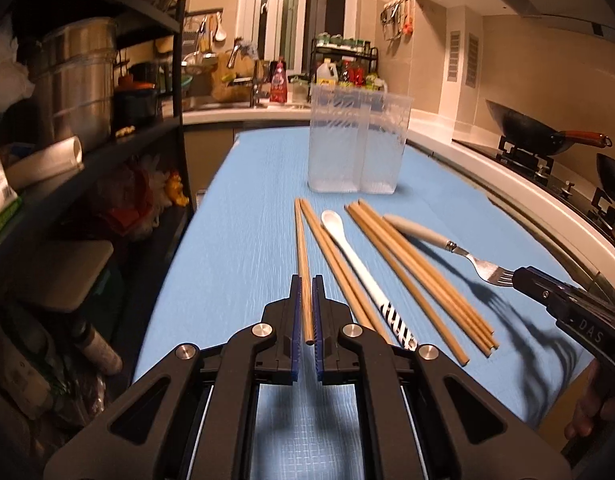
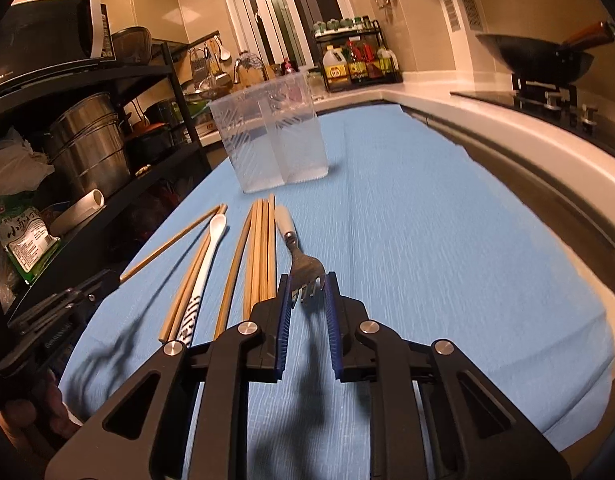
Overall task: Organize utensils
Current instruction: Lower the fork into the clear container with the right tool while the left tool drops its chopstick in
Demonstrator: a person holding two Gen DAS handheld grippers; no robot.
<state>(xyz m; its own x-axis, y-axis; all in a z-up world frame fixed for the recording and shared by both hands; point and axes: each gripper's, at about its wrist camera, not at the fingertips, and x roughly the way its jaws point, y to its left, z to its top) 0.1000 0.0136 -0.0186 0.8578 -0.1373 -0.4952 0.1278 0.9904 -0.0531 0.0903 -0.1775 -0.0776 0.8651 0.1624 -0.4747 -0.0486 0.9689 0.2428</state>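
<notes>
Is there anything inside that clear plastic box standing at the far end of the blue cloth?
The clear container looks empty: through its ribbed walls only a middle divider shows, with no utensil in either compartment. The ribbing blurs its floor, so something small and flat there could go unseen.

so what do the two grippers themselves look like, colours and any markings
Both look alike: the left gripper and right gripper have black angular linkage arms with triangular cut-outs, round silver pivot bolts, and two flat fingers lined with ribbed blue pads. The right gripper's side, seen from the left wrist view, carries pale lettering reading DAS. No cables or sleeves show.
</notes>
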